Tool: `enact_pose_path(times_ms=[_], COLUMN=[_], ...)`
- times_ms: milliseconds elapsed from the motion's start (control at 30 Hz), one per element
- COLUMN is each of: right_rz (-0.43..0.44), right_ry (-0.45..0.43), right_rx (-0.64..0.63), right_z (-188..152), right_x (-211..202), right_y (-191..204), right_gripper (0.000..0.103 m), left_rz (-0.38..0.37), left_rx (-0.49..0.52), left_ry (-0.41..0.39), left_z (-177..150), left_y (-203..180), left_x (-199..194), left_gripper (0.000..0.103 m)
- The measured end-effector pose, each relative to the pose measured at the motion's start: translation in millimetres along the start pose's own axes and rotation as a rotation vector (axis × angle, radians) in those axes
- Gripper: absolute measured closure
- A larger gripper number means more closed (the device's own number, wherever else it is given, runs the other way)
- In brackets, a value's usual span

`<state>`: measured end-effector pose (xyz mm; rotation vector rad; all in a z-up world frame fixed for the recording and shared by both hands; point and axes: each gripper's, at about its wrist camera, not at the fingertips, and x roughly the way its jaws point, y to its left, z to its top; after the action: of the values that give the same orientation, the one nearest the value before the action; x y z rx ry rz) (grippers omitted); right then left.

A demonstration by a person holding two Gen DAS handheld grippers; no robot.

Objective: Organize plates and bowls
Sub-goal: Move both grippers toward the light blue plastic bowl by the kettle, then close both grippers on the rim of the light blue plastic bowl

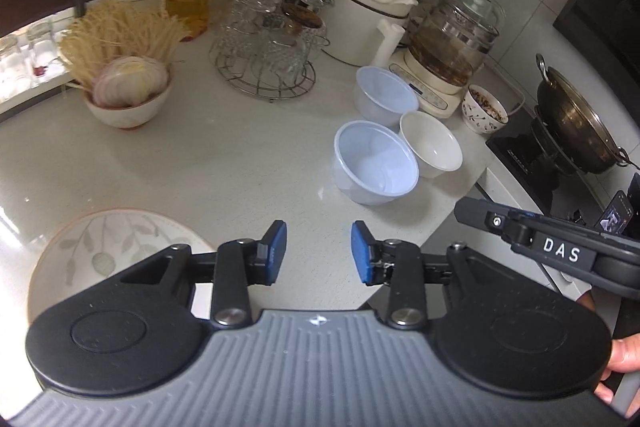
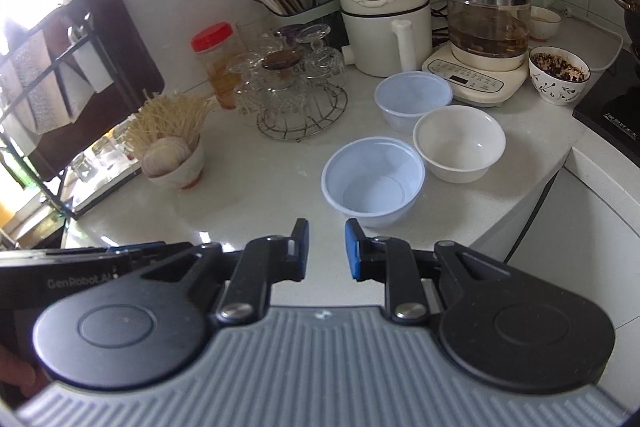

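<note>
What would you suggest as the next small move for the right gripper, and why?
Probably ease the right gripper forward and down to the rim of the nearest translucent bowl. Its jaws stand slightly apart and empty, that bowl sits empty directly ahead, and a matching bowl behind could receive it.

Both fisheye views look steeply down and forward over their own fingers onto the white counter (image 1: 224, 163). The left view sits farther left, the right view slightly nearer the bowls. Both share the near plastic bowl (image 1: 376, 165) (image 2: 374, 181) and the glass rack (image 1: 266, 59) (image 2: 298, 95).
</note>
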<state>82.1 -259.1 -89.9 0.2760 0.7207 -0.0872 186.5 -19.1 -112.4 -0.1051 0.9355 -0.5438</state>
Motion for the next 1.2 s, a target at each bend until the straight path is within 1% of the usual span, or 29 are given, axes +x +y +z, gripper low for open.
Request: enact_pose_path(times_ms=[100,133,167,233,267,333,367,467,600,700,867,900,967,1100,1167,1200], right_rz=[-0.025,-0.027,-0.027,-0.033,-0.035,-0.028,-0.023,-0.015,-0.039,-0.028,-0.004,0.003,0.017,0.039,0.041,0.043], right_ry=[0.002,0.008,0.013,0.028,0.037,0.044,0.050,0.095,0.191,0.234,0.306,0.317,0.342,0.360,0.364,0.366], right_rx=[0.021,0.032,0.040,0.050,0.059,0.092,0.108,0.154,0.196,0.225,0.246,0.242,0.238,0.228,0.220,0.218], right_z=[8,11,13,20,23,31,35,47,54,54,55,55,56,57,57,58], right_x=[10,15,19,30,36,47,52,74,105,121,141,144,150,155,156,156], right_y=[-10,-15,-20,-31,-37,-51,-58,-78,-99,-110,-119,-120,-122,-120,-120,-120], right_gripper=[0.079,0.079,0.079,0.079,0.068,0.052,0.051,0.052,0.052,0.052,0.053,0.054,0.063,0.072,0.075,0.076], left_rz=[0.004,0.002,-0.003,-0.003,0.000,0.005,0.006,0.018,0.043,0.061,0.067,0.070,0.080,0.086,0.086,0.085], left_rx=[0.023,0.026,0.030,0.034,0.033,0.025,0.024,0.036,0.015,-0.001,-0.028,-0.030,-0.044,-0.062,-0.071,-0.075], left_ry=[0.013,0.015,0.021,0.035,0.041,0.058,0.065,0.079,0.111,0.140,0.182,0.193,0.206,0.222,0.230,0.234], left_z=[11,14,18,25,29,36,40,52,65,70,74,75,75,77,77,77], left_y=[-7,-9,-12,-17,-21,-26,-29,-37,-39,-39,-39,-39,-39,-37,-36,-37], left_x=[16,21,29,44,53,69,77,97,123,140,165,170,178,189,192,194], left_gripper=[0.059,0.055,0.054,0.053,0.053,0.053,0.053,0.053,0.053,0.053,0.053,0.053,0.054,0.056,0.062,0.063])
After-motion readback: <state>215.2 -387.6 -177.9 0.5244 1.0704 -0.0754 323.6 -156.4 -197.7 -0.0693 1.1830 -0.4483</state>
